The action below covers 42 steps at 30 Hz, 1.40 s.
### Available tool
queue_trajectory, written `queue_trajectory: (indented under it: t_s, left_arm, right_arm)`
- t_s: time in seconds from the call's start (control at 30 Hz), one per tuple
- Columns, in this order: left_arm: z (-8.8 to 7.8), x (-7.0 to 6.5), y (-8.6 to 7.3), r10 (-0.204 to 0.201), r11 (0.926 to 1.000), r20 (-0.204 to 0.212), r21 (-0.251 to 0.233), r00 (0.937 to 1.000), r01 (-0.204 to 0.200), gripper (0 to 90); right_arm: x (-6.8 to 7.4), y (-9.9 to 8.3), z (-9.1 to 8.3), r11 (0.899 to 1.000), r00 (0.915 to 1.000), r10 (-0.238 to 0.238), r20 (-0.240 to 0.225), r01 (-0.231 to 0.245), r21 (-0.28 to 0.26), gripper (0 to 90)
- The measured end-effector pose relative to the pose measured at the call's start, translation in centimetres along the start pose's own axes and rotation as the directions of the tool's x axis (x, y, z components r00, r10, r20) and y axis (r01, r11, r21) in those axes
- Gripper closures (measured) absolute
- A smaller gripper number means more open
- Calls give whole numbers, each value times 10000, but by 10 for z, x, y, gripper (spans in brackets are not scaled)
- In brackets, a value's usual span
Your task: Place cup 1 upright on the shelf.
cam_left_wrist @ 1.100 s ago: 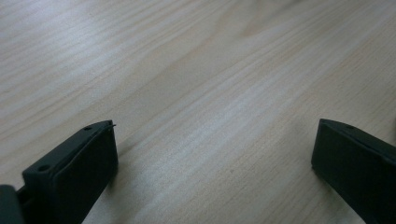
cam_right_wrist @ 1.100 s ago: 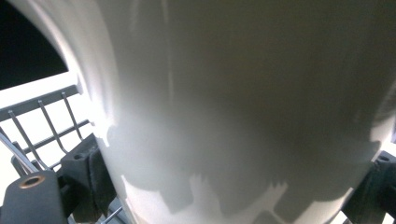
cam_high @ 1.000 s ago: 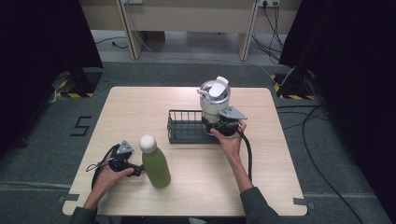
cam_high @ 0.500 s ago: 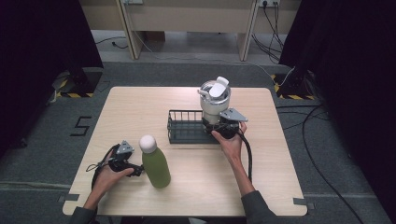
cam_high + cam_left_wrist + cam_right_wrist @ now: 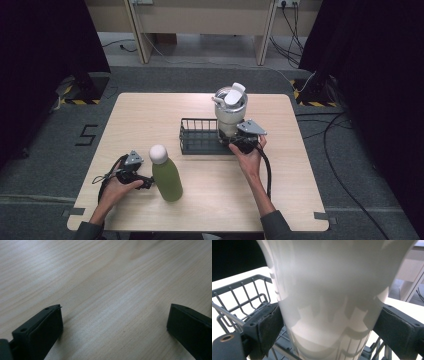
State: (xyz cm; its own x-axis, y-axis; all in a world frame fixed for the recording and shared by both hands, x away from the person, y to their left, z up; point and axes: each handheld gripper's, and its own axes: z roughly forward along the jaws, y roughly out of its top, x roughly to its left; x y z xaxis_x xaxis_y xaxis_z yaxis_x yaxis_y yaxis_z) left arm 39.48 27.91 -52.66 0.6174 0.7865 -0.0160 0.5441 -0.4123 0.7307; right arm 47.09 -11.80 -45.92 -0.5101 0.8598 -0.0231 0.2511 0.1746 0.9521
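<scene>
Both grippers are working at the near half of the wooden table (image 5: 150,115). Starting at the left, the left gripper (image 5: 148,183) is lying low at the near-left of the table, its jaws spread wide with nothing between them; in the left gripper view (image 5: 115,322) bare wood grain is showing in the gap. Just to its right, the green bottle (image 5: 167,177) with the white cap is standing upright, and the jaw tips are sitting right beside its base, though I cannot tell whether they are touching it.

Moving right, the black wire basket (image 5: 197,136) is sitting near the middle of the table, and the white tumbler (image 5: 230,111) is standing upright at the basket's right end, its flip lid raised. The right gripper (image 5: 235,142) is reaching in from the near side, and in the right gripper view its pads (image 5: 270,325) are bracketing the tumbler's (image 5: 329,297) lower body over the basket wire (image 5: 242,302). The left pad is pressing the wall; on the right a sliver of gap may be showing, so the hold is looking loose or only just closing.

Risk, as I judge it: the tumbler is tall, smooth and tapered, and is being gripped low. A light squeeze could be letting it slip or tip as it moves, and its base could be catching the basket rim. On the left, any sideways nudge could be toppling the bottle.
</scene>
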Motion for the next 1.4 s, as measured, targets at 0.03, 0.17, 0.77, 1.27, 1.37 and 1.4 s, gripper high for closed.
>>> queue_trajectory:
  t_s: [0.03, 0.17, 0.77, 1.27, 1.37, 1.4]
  left_arm:
    - [0, 0, 0, 1, 10000, 0, 3, 10000, -1, 0]
    - [0, 0, 0, 1, 10000, 6, -3, 10000, -1, 0]
    - [0, 0, 0, -2, 10000, 6, -3, 10000, 2, 0]
    - [0, 0, 0, -2, 10000, 4, -6, 10000, 2, 0]
    - [0, 0, 0, 2, 10000, 3, -6, 10000, -2, 0]
    - [0, 0, 0, 2, 10000, 3, -6, 10000, -2, 0]
  right_arm:
    - [1, 0, -1, 10000, 10000, 58, 26, -58, 15, 113]
    - [3, -2, -7, 9997, 9996, 243, 119, -244, 53, 130]
    - [10, -7, -34, 9999, 9999, 153, -48, -153, -56, 149]
    - [12, -8, -58, 9999, 9996, -20, -298, 15, -170, 149]
    - [11, -10, -63, 9999, 9994, -32, -338, 27, -150, 150]
    - [11, -10, -63, 9999, 9994, -32, -338, 27, -150, 150]
